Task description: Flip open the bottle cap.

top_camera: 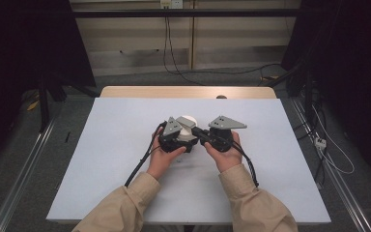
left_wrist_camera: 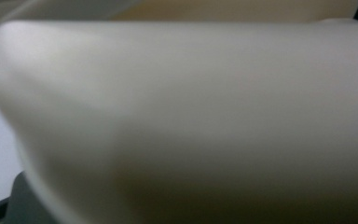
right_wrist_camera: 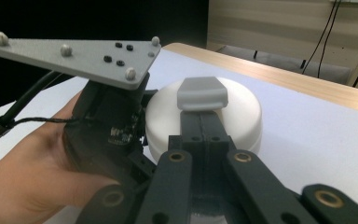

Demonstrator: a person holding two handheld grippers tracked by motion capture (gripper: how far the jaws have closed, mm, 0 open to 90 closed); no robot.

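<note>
White round container (top_camera: 187,123) sits on the tabletop (top_camera: 111,145) near its middle, a little toward the far edge, squeezed between my two claws. My left claw (top_camera: 186,140) presses in so close that its own camera shows a blurred cream wall; I cannot tell how far its jaws are apart, though it seems to brace the body. My right claw (right_wrist_camera: 202,93) has its jaws drawn fully together, nothing between them, the grey pads (right_wrist_camera: 200,91) lying on the domed lid. I judge the step is working the lid loose. To do it well I would hold the left side steady against the base, keep the right tip low at the lid's rim, and push gently so the container does not skid.
</note>
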